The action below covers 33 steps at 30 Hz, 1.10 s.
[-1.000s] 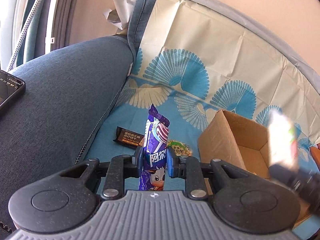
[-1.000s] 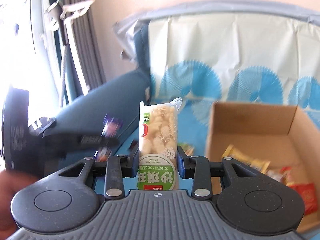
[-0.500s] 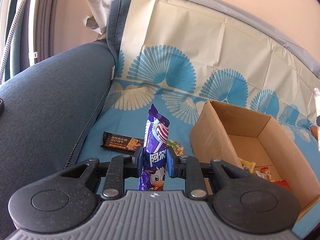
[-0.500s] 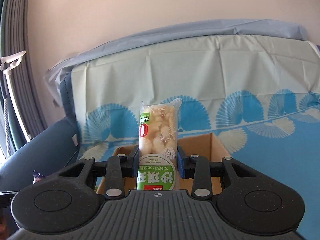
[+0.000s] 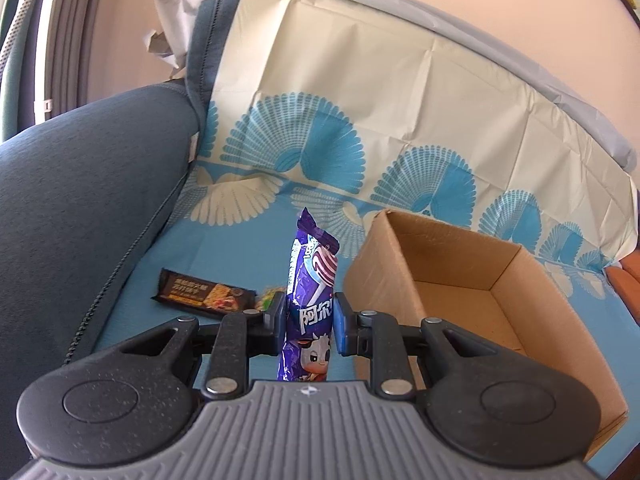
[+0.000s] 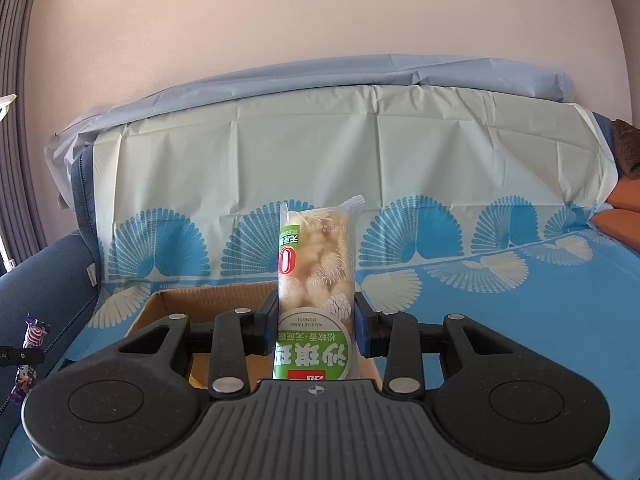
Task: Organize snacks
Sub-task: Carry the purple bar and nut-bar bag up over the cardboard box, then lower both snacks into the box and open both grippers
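My left gripper (image 5: 310,314) is shut on a purple candy packet (image 5: 312,300) held upright, left of an open cardboard box (image 5: 460,280) on the blue sofa cover. My right gripper (image 6: 316,320) is shut on a green-and-white rice-cake packet (image 6: 316,280), held upright above the near side of the same box (image 6: 200,300). The purple packet also shows at the left edge of the right wrist view (image 6: 32,344). A dark snack bar (image 5: 204,292) and a small green-yellow packet (image 5: 268,296) lie on the cover beyond the left gripper.
A dark blue sofa armrest (image 5: 80,200) rises on the left. The patterned cover runs up the sofa back (image 6: 360,160). An orange cushion (image 6: 620,224) sits at the far right. Curtains (image 5: 40,40) hang at the far left.
The right gripper has swung right and now faces the sofa back squarely, over the box. The left gripper has shifted slightly, so the box looks nearer. Both packets stay gripped.
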Tool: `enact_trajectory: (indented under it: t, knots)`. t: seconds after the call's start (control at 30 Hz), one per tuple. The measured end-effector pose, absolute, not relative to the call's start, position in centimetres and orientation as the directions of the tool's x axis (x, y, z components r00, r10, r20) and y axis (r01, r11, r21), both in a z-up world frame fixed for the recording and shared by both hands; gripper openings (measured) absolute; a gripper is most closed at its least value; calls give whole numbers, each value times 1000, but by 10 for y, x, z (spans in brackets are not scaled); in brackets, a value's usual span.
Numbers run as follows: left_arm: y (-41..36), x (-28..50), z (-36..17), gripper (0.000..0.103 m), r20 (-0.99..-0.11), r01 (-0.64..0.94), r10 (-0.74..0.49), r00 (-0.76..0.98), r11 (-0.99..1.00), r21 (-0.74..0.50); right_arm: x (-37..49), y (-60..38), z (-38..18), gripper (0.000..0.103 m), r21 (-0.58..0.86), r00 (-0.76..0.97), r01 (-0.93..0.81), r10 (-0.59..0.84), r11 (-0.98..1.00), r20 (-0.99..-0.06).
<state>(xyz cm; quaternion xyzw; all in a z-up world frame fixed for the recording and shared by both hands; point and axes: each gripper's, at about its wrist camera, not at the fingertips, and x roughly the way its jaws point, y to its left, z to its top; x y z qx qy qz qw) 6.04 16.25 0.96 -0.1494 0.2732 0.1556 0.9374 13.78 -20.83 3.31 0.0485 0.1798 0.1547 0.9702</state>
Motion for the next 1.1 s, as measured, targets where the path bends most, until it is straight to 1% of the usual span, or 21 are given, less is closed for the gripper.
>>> enact_trajectory:
  t: [0.27, 0.43, 0.7, 1.1]
  knots:
    - [128, 71, 14, 26, -488, -297, 165, 857, 932, -207, 134, -220, 27, 38, 105, 900, -245, 266, 964, -346]
    - [107, 78, 14, 26, -459, -251, 126, 880, 942, -223, 132, -220, 26, 38, 88, 903, -238, 253, 967, -347]
    - [73, 89, 12, 26, -433, -167, 64, 899, 965, -203, 130, -219, 25, 38, 67, 906, -231, 240, 971, -349]
    - [51, 100, 10, 26, -417, -128, 23, 909, 965, -227, 130, -214, 24, 38, 65, 902, -238, 245, 969, -355]
